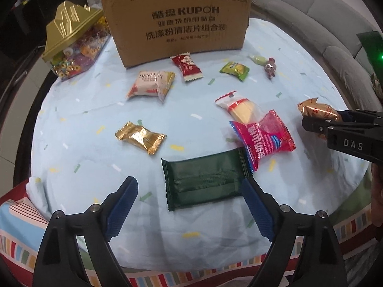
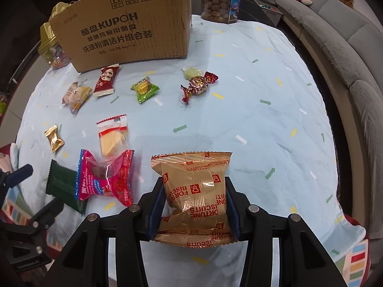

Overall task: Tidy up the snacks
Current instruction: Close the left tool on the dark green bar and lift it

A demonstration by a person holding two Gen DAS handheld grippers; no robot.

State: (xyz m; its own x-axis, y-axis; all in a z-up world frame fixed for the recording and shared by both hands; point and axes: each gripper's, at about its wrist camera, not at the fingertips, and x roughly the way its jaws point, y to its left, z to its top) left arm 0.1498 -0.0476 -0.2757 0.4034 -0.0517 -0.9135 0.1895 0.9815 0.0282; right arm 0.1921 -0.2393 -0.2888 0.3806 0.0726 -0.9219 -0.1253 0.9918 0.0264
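Hovering over a pale blue tablecloth (image 1: 79, 129), the left gripper (image 1: 189, 191) stands with its blue fingers (image 1: 124, 198) spread wide and nothing between them. Seen from the left wrist, the dark green packet (image 1: 203, 179) lies flat just ahead, nearer the right-hand finger, its long axis running across the gap rather than along it, one end tucked under the pink wrapper (image 1: 261, 138). Behind them stands the cardboard box (image 1: 177, 21), printed "KUPOH" above lines of Chinese text, with a white packet (image 1: 150, 83) reading "DENALA'S" in front of it. The right gripper (image 1: 344, 129), marked "DAS", enters from the right edge.

From the right wrist, the right gripper (image 2: 195, 205) is clamped at a moderate width on a gold-brown packet (image 2: 194, 189) labelled "FORTUNE BISCUITS", held clear above the cloth. The box (image 2: 126, 24) sits well ahead and to the left, so this loaded hand seems the likelier to reach it next. The green packet (image 2: 62, 184) lies far left, beside the left gripper (image 2: 31, 196).
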